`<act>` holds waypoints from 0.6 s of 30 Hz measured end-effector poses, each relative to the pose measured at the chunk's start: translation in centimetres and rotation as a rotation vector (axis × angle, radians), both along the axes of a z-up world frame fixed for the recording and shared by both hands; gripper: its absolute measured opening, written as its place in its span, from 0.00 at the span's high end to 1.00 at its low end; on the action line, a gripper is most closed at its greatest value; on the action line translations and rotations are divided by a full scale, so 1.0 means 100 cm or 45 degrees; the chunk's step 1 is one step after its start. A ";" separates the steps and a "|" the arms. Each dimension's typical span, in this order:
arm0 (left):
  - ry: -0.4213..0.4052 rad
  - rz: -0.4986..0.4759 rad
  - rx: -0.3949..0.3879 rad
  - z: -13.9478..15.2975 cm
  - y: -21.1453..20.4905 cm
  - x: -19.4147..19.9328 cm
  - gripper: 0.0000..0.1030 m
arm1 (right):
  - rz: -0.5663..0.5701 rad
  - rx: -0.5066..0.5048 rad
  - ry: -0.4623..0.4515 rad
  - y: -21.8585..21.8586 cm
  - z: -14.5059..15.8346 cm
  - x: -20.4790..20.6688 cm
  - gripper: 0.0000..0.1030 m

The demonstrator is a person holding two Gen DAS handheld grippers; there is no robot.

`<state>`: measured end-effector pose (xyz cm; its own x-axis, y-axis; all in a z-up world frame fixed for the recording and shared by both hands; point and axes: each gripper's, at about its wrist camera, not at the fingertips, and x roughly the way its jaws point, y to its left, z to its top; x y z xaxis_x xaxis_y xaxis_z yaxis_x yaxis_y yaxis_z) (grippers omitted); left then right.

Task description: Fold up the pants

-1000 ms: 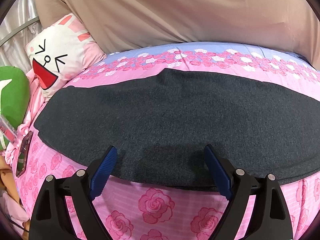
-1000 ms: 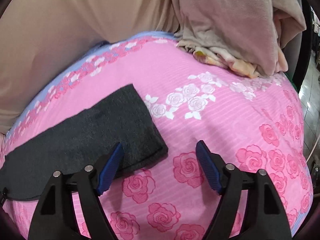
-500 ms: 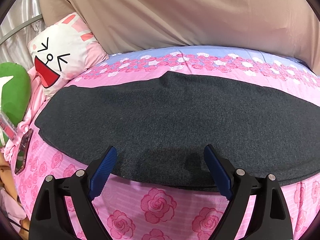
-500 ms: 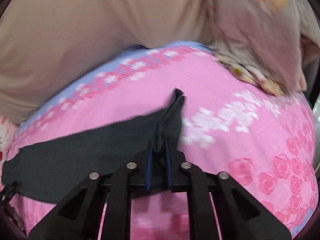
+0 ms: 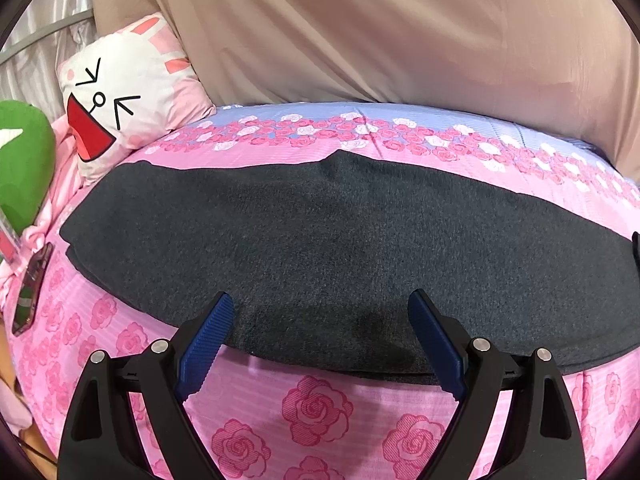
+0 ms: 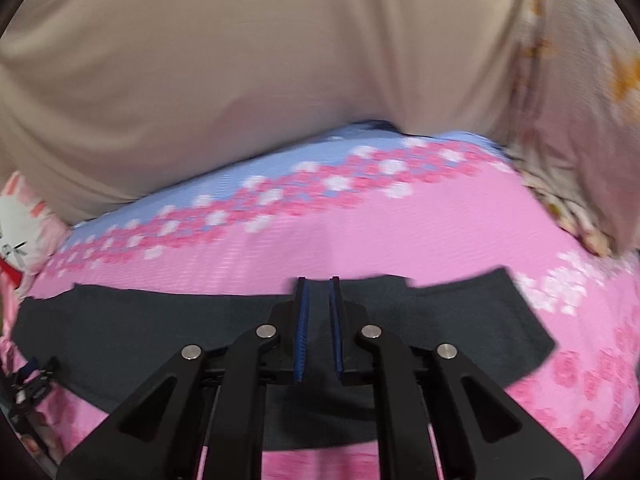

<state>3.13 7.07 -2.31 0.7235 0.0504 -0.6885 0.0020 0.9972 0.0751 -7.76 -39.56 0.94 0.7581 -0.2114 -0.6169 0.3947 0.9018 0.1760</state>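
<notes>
Dark grey pants (image 5: 340, 248) lie flat and folded lengthwise across a pink rose bedsheet (image 5: 312, 412). My left gripper (image 5: 320, 332) is open, its blue pads over the near edge of the pants, holding nothing. In the right wrist view the pants (image 6: 140, 332) stretch left to right, with the leg end (image 6: 492, 320) at the right. My right gripper (image 6: 318, 328) is nearly shut with dark cloth between its blue pads, gripping the pants fabric. The view is blurred by motion.
A white rabbit-face pillow (image 5: 120, 96) and a green plush (image 5: 20, 168) sit at the left. A beige curtain (image 5: 380, 28) hangs behind the bed. A pile of pale bedding (image 6: 580, 120) lies at the far right. A phone (image 5: 32, 292) lies at the left edge.
My right gripper closed on the leg end of the pants and has swung left with the cloth. My left gripper has stayed open and almost still.
</notes>
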 end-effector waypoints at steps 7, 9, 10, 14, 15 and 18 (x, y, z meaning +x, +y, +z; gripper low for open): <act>0.017 -0.011 0.031 -0.002 -0.005 0.002 0.16 | 0.238 -0.259 0.115 0.023 -0.024 -0.025 0.31; 0.025 -0.004 0.044 -0.003 -0.006 0.003 0.16 | 0.397 -0.389 0.175 0.059 -0.037 -0.016 0.31; 0.029 0.000 0.051 -0.004 -0.006 0.004 0.16 | 0.453 -0.424 0.207 0.072 -0.046 -0.009 0.31; 0.033 0.014 0.063 -0.005 -0.006 0.004 0.16 | 0.535 -0.422 0.260 0.089 -0.070 0.014 0.64; 0.034 0.017 0.064 -0.005 -0.006 0.004 0.16 | 0.530 -0.354 0.236 0.081 -0.068 0.017 0.72; 0.035 0.021 0.065 -0.005 -0.005 0.005 0.16 | 0.313 -0.220 0.145 0.026 -0.051 0.007 0.93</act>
<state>3.59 6.53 -2.81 0.7033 0.0972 -0.7042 -0.0113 0.9920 0.1257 -7.05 -36.92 -4.15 0.7278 -0.1393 -0.6715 0.1697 0.9853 -0.0205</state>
